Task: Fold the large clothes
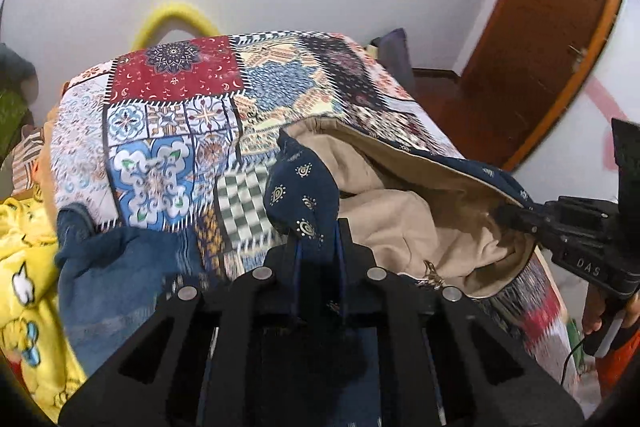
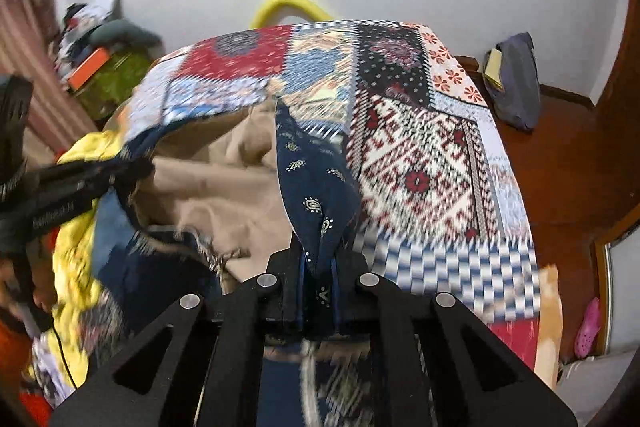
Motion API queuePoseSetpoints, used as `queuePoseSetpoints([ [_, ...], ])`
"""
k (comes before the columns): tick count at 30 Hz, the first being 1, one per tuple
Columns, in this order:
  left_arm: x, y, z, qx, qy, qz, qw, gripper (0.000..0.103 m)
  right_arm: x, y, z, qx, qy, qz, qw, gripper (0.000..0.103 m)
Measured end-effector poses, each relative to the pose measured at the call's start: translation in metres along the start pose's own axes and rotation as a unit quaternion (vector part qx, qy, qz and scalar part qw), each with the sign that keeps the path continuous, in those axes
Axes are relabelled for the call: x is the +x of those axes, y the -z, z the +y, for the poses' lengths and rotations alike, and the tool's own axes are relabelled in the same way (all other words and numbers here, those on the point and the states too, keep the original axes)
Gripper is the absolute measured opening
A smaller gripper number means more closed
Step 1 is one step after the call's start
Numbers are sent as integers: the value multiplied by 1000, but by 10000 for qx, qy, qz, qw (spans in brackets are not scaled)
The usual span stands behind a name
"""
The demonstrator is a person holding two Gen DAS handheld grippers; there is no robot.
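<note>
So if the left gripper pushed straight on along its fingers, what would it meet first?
Probably the patchwork bedspread: the left gripper, shut on the navy garment, points down at it. Depth is unclear.

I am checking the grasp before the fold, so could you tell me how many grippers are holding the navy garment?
2. The left gripper pinches one navy garment edge; the right gripper pinches another, tan lining sagging between them above the patchwork bedspread.

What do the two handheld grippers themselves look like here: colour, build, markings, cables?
Both are matte black, angular plastic. The left gripper and right gripper have blue-edged fingers and round silver pivot pins. The right one's body carries white lettering and a thin black cable hangs below it.
</note>
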State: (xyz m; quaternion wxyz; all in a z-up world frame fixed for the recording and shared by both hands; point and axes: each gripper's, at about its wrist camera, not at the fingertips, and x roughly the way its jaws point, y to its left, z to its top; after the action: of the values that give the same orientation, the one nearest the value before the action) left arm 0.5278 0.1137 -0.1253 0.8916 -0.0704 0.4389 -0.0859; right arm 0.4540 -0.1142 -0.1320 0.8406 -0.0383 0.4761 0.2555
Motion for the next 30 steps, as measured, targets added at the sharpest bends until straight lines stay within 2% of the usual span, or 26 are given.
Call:
queuePoseSetpoints([
  [6, -27, 57, -12, 322, 28, 215, 9992, 13, -5, 53, 3, 15, -16, 89, 10000, 9],
  [11, -13, 106, -8, 414, -97, 591, 9973, 14, 9, 85, -3, 101, 175, 251, 9995, 9],
  [16, 7, 139, 4, 350, -218, 880, 9953, 14, 16, 108, -16, 292, 339, 343, 9984, 9],
  [18, 17, 151, 10, 304, -264, 986, 9943, 19, 19, 116, -19, 305, 462, 344, 9979, 11],
  [20, 21, 159, 13, 253, -253, 964, 9947, 20, 25, 122, -26, 427, 513, 486, 9966, 18],
  [22, 19, 162, 12, 264, -220, 902, 9953, 20, 27, 125, -30, 538, 571, 593, 9952, 36],
  [24, 17, 164, 7, 396, -261, 925, 9946, 27, 24, 126, -33, 664, 588, 608, 9942, 46],
  [25, 17, 164, 5, 461, -276, 963, 9939, 29, 20, 124, -34, 717, 535, 585, 9943, 47],
  [27, 13, 163, 1, 543, -253, 1026, 9929, 42, 14, 120, -34, 770, 455, 545, 9945, 48],
  [30, 5, 153, -3, 559, -320, 950, 9934, 49, 4, 112, -25, 637, 445, 344, 9964, 48],
])
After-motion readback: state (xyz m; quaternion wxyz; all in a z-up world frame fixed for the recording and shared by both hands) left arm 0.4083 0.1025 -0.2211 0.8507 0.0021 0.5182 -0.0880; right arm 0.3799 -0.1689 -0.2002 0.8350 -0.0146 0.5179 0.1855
